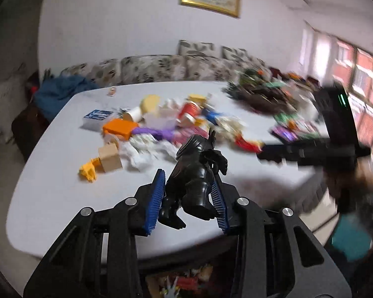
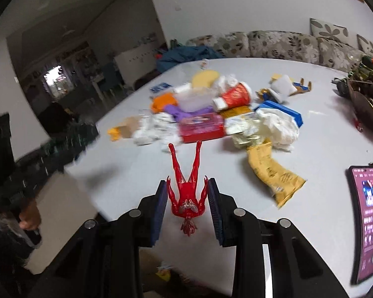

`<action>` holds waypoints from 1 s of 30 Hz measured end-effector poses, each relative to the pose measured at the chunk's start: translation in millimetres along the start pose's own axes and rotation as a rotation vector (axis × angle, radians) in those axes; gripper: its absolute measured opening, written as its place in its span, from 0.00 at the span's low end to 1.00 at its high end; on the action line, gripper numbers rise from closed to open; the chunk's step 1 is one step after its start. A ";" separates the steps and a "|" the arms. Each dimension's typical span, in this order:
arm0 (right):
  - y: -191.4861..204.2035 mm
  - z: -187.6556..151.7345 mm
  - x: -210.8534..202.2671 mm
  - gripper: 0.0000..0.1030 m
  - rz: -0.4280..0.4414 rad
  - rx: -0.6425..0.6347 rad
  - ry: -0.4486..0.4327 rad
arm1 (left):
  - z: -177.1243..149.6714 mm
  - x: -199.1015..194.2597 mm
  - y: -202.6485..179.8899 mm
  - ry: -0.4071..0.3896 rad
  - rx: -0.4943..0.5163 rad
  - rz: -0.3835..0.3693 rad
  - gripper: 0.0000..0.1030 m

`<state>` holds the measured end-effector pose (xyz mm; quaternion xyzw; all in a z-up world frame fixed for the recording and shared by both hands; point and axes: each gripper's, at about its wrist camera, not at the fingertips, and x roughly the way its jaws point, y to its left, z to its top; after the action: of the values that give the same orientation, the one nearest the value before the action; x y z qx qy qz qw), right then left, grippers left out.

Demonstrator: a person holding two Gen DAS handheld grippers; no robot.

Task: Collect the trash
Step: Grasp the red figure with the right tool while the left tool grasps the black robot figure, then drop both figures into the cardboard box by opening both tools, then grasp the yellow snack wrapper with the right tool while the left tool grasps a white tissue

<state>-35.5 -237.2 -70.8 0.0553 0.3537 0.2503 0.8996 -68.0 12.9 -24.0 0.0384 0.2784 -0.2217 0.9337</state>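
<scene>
Left gripper (image 1: 190, 193) pinching black toy figure (image 1: 196, 176) above white surface (image 1: 49, 186). Right gripper (image 2: 187, 206) clamped on red toy figure (image 2: 186, 188), head toward camera, legs toward trash pile (image 2: 211, 116) mid-surface.

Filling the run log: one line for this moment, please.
left claw: holds black figure | right claw: holds red figure | trash pile: on table

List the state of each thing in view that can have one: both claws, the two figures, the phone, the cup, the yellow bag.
Left claw: shut on the black figure.
Black figure: gripped, lifted off the table.
Right claw: shut on the red figure.
Red figure: gripped, legs pointing away.
Phone: lying flat, screen lit.
Red paper cup: tipped on its side.
Yellow bag: crumpled, lying flat.
</scene>
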 end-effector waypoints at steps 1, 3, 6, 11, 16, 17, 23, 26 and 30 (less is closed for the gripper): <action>5.7 -7.1 -9.4 0.32 0.017 -0.006 0.008 | -7.9 -7.0 -6.2 0.013 0.024 -0.007 0.35; 17.1 -19.8 -21.5 0.32 0.058 -0.015 0.042 | -24.2 -17.3 -15.5 0.047 0.044 -0.030 0.35; 29.0 -44.4 -24.1 0.32 0.110 -0.008 0.128 | -53.5 -21.6 -23.2 0.120 0.035 -0.083 0.35; 33.5 -103.0 28.1 0.42 0.093 -0.008 0.345 | -105.5 21.0 -26.7 0.279 0.085 -0.029 0.90; 28.1 -133.1 64.8 0.49 0.065 -0.040 0.422 | -148.3 69.6 -19.2 0.428 0.085 -0.021 0.89; 26.3 -123.6 52.9 0.49 0.107 -0.014 0.376 | -147.2 67.9 -17.3 0.424 0.072 -0.025 0.89; -0.7 -37.3 -7.6 0.79 -0.145 -0.116 0.030 | -104.9 33.7 -10.5 0.264 0.022 -0.044 0.89; -33.0 2.9 14.9 0.79 -0.300 -0.157 0.032 | -78.7 29.9 -5.1 0.193 -0.028 -0.057 0.89; -77.8 33.1 69.6 0.59 -0.301 -0.101 0.157 | -53.3 25.9 2.1 0.122 -0.088 -0.046 0.89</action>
<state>62.0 -268.2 -110.1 -0.0634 0.4141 0.1340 0.8981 -74.5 14.9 -82.9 0.0046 0.3452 -0.2280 0.9104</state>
